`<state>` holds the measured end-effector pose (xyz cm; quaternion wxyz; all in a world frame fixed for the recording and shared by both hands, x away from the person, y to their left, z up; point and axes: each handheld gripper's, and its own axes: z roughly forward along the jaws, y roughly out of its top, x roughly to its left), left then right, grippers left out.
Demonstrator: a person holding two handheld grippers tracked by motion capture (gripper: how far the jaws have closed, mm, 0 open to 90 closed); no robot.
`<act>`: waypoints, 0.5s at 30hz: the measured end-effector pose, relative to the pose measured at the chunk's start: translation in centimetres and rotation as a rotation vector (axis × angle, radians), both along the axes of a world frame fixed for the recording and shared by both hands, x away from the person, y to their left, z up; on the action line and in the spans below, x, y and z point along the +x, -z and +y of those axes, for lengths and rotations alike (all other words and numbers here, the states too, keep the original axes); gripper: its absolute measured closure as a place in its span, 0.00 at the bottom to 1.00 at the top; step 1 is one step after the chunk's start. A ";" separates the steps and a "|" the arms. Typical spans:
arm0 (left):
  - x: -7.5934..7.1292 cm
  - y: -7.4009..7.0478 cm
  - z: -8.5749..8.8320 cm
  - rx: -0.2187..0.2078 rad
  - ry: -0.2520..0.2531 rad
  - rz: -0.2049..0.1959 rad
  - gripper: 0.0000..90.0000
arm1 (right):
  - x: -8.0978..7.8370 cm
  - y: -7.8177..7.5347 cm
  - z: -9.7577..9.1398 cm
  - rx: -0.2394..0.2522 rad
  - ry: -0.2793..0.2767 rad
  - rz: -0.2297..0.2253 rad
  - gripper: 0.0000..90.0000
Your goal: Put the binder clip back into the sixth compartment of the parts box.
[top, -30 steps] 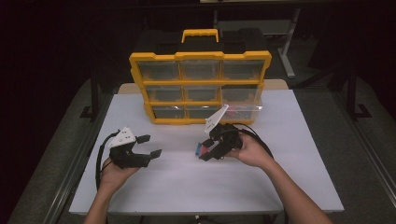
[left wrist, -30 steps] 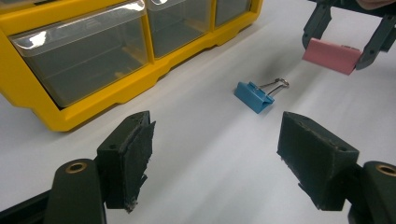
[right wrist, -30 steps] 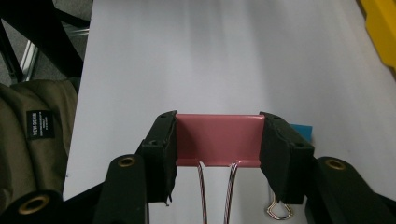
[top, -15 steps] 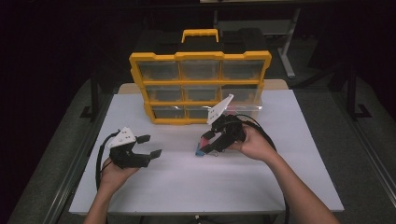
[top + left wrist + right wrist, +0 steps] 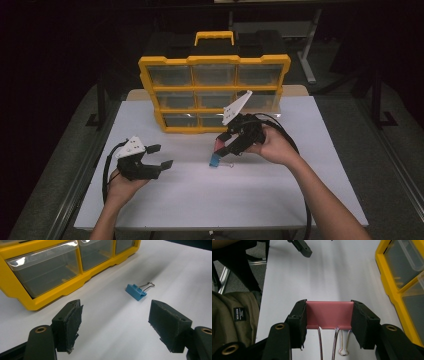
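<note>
Right gripper (image 5: 328, 320), jaws clamped across the width of a red binder clip (image 5: 328, 315), carries it above the desk (image 5: 200, 195) near the yellow drawer organizer (image 5: 214, 95). Left gripper (image 5: 120, 322), jaws apart and empty, waits beside a blue binder clip (image 5: 135, 292).

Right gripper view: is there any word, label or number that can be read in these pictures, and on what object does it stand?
Black label on the olive fabric at the left of the right gripper view: white print, too small and blurred to read.
Yellow drawer box, blue clip, red clip: no text visible.
</note>
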<state>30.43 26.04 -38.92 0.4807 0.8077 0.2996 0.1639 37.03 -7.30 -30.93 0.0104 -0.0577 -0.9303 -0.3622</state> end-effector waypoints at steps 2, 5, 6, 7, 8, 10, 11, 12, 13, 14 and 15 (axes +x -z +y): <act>0.0 0.0 0.0 -0.001 -0.001 0.001 0.29 | -0.1 -0.4 -0.1 -0.004 0.012 0.009 0.54; 0.0 0.0 0.0 0.000 0.000 0.001 0.29 | -0.1 -0.9 -0.1 0.005 0.007 0.003 0.54; 0.0 0.0 0.0 0.000 0.000 0.001 0.29 | 0.0 -1.1 -0.2 0.011 0.001 -0.001 0.54; 0.0 0.0 0.0 0.003 0.002 0.000 0.29 | 0.1 -1.3 -0.2 0.028 -0.011 -0.016 0.54; 0.0 0.0 0.0 -0.001 0.000 0.000 0.29 | 0.1 -1.5 -0.2 0.027 -0.008 -0.018 0.54; 0.0 0.0 0.0 -0.001 0.001 -0.004 0.29 | 0.1 -1.8 -0.3 0.032 -0.007 -0.022 0.54; 0.0 0.0 0.0 -0.002 0.001 -0.003 0.29 | 0.2 -1.9 -0.4 0.035 -0.009 -0.023 0.54; 0.0 0.0 0.0 -0.001 0.001 -0.003 0.29 | 0.1 -2.1 -0.4 0.029 -0.002 -0.017 0.54; 0.0 0.0 0.0 -0.002 0.001 -0.003 0.29 | 0.2 -2.3 -0.5 0.026 -0.003 -0.019 0.54; 0.0 0.0 0.0 -0.002 0.000 -0.002 0.29 | 0.2 -2.4 -0.5 0.032 0.002 -0.015 0.54; 0.0 0.0 0.0 -0.005 -0.002 0.000 0.29 | 0.2 -2.6 -0.6 0.030 0.000 -0.017 0.54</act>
